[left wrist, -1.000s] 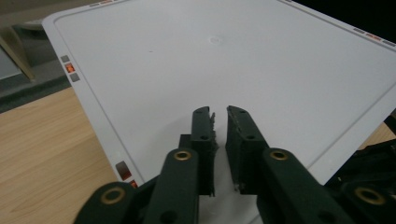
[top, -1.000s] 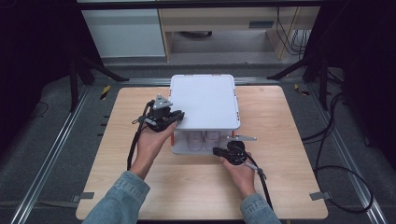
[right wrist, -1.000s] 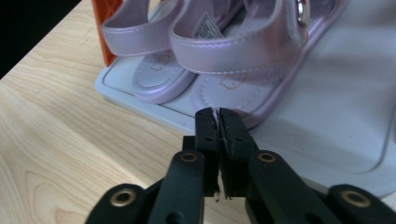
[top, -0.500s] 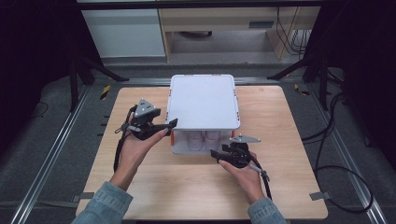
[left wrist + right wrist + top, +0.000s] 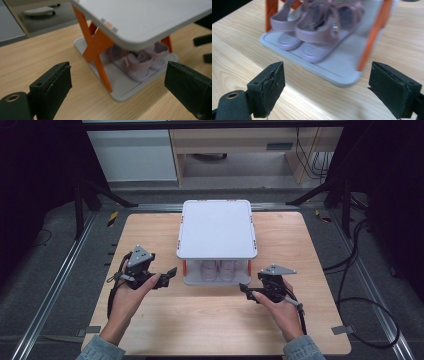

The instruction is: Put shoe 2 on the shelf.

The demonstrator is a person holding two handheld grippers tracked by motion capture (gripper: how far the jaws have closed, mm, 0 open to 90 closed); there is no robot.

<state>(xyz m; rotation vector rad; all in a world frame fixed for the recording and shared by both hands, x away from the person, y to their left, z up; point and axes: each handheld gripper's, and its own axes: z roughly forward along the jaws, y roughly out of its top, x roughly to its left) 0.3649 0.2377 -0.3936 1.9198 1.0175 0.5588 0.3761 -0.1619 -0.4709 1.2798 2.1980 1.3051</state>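
Observation:
A small white two-tier rack (image 5: 216,227) with orange side struts (image 5: 96,47) stands mid-table. A pair of lilac sandals (image 5: 312,27) rests on its grey bottom shelf (image 5: 337,71), seen under the top shelf (image 5: 150,20). My left gripper (image 5: 167,275) is open at the rack's front left corner, apart from it, jaws wide with nothing between. My right gripper (image 5: 246,291) is open just off the front right corner, its jaws spread in front of the sandals (image 5: 218,268) and holding nothing.
The wooden table (image 5: 215,320) has bare room in front of and beside the rack. Metal rails (image 5: 60,280) run along the table's sides. Cables (image 5: 365,285) lie on the floor at the right. Cabinets (image 5: 135,155) stand beyond the far edge.
My left gripper has drawn back from the rack's left side toward the near left. The right gripper has shifted slightly right and nearer. The rack has not moved.

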